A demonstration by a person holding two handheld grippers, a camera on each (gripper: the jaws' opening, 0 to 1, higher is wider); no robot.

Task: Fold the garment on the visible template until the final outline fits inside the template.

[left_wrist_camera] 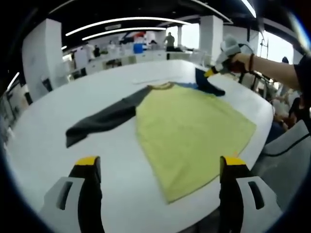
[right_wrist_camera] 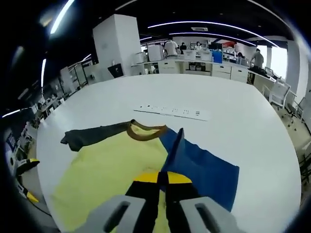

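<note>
- The garment [left_wrist_camera: 189, 133] lies flat on the worktop [left_wrist_camera: 58, 126], its collar [left_wrist_camera: 163, 86] at the far end in the left gripper view.
- One sleeve [left_wrist_camera: 102, 119] stretches out to the left of the body in that view, flat on the worktop.
- The other sleeve [right_wrist_camera: 204, 170] is at the opposite side; the right gripper [right_wrist_camera: 164, 177] has its fingers closed on its edge, lifting a fold above the garment's body.
- The left gripper [left_wrist_camera: 160, 167] hangs over the near worktop edge, before the garment's hem, fingers wide apart, touching nothing.
- A strip of markings [right_wrist_camera: 172, 111] lies on the worktop beyond the collar.
</note>
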